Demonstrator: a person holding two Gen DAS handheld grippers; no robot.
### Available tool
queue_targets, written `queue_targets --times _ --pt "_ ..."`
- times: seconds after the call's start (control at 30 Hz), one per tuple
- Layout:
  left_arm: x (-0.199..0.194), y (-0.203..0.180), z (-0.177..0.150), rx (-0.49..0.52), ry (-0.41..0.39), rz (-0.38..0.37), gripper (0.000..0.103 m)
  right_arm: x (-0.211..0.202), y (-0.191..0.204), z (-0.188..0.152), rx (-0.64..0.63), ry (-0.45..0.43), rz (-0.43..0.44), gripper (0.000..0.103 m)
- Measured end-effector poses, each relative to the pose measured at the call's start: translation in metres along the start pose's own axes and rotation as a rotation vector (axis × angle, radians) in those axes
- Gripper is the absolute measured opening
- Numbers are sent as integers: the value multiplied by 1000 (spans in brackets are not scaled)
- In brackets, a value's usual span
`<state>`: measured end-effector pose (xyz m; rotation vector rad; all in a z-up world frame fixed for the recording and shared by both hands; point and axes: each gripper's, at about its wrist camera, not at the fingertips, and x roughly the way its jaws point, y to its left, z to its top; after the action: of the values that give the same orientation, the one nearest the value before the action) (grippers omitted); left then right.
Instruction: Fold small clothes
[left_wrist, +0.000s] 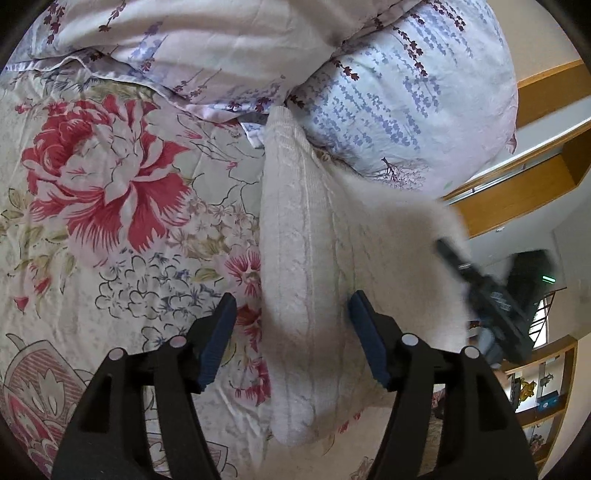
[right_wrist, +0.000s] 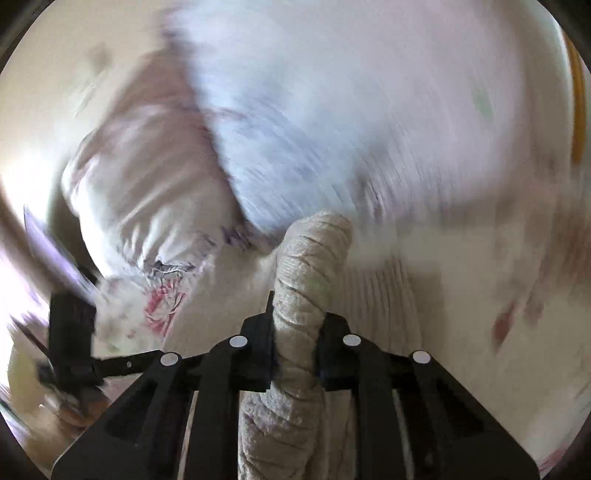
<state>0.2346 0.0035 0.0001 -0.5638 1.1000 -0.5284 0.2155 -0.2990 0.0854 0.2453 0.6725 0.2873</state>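
Flowery bed sheet (left_wrist: 110, 177) lies under a white sweater (left_wrist: 299, 258). Left fingers (left_wrist: 291, 339) are open around it. Right fingers (right_wrist: 297, 354) pinch a bunched fold.

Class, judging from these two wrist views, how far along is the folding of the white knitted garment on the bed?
Done: one side of the white knitted garment already lies doubled on the floral bedspread. In hand: the right gripper is shut on a bunched edge; the left gripper is open, straddling the garment. Left: laying that edge down and finishing the folds.
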Motion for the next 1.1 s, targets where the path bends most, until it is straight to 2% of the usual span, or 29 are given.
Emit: queue_targets --times 0.07,0.13,0.3,0.47,0.57,0.63,0.7,0.73,0.77,0.8,0.87,0.93,1.1 --pt "0 -2 -1 8 1 0 64 -18 29 6 -159 -87 -93 16" --pt "2 -4 -3 15 3 -7 65 -25 38 11 -212 -117 -138 15" --pt "7 -13 -11 54 17 -17 65 -24 26 13 -197 -101 -193 15" --pt "15 -22 -19 93 41 -35 65 -26 7 10 -147 -98 -209 14" --pt "19 -26 -21 114 48 -34 65 -7 -15 5 -103 -40 -262 12" --pt "21 -28 -22 119 57 -36 65 20 -39 -2 -42 75 -297 12" --pt "21 -28 -24 119 62 -39 65 33 -59 -10 53 143 -266 13" --pt "19 -29 -24 123 61 -39 65 29 -63 -10 80 133 -249 16" --pt "18 -29 -25 126 59 -37 65 22 -65 -9 111 117 -234 26" --pt "15 -29 -26 127 59 -37 65 14 -67 -8 138 105 -228 32" --pt "11 -26 -29 121 64 -36 65 -11 -71 -7 200 57 -189 52" --pt "7 -22 -33 112 65 -37 65 -30 -74 -12 244 39 -136 56" --pt "2 -13 -36 82 78 -42 64 -56 -75 -40 312 86 -19 56"
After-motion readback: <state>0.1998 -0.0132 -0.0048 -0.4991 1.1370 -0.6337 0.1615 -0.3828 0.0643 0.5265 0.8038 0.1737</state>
